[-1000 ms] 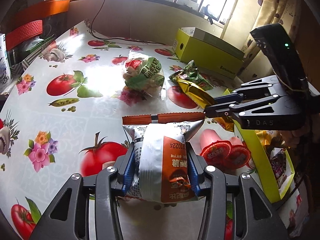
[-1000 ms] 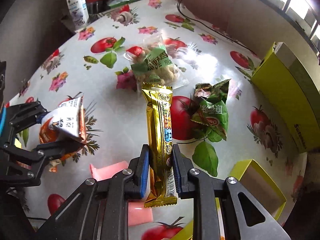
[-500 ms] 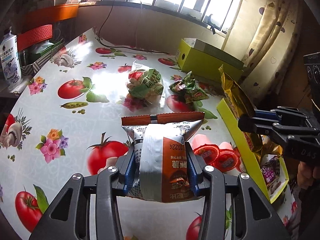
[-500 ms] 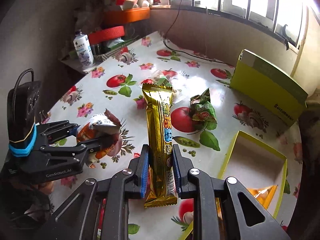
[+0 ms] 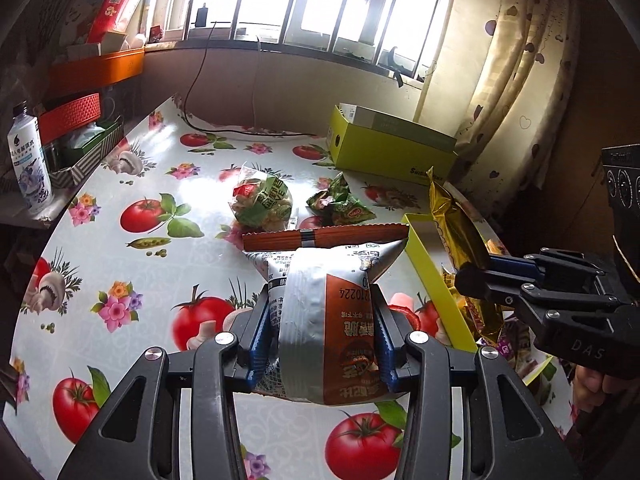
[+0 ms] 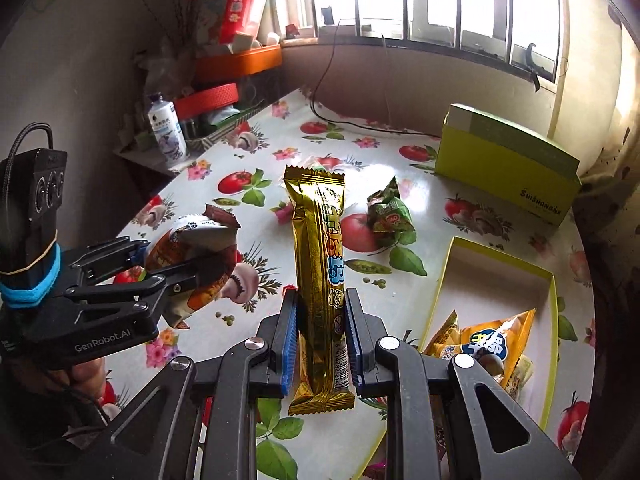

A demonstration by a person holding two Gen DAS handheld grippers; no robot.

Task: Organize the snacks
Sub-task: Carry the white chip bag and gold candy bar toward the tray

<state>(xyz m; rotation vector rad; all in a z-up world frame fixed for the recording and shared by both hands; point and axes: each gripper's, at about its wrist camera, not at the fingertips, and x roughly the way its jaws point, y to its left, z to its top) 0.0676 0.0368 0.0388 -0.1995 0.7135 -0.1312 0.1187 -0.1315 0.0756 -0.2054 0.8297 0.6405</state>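
My left gripper [image 5: 320, 320] is shut on a silver and orange snack bag [image 5: 326, 308], held above the table; it also shows in the right wrist view [image 6: 196, 264]. My right gripper [image 6: 320, 320] is shut on a long gold snack bar [image 6: 322, 276], held upright above the table beside the open yellow-green box [image 6: 554, 300]; the bar shows in the left wrist view [image 5: 452, 228]. The box [image 5: 430, 276] holds several snack packets, one an orange bag [image 6: 496, 344]. A clear bag with a green label [image 5: 262, 200] and a green packet [image 5: 340, 204] lie on the table.
The tablecloth [image 5: 120, 264] has tomato and flower prints. A closed yellow-green box [image 5: 384, 144] stands at the back right. A white bottle [image 5: 30, 168] and orange baskets [image 5: 70, 116] stand at the left. A black cable [image 5: 240, 132] runs along the back wall.
Both grippers have risen and pulled back from the table with their snacks. The right gripper with the gold bar has moved to the box's side.
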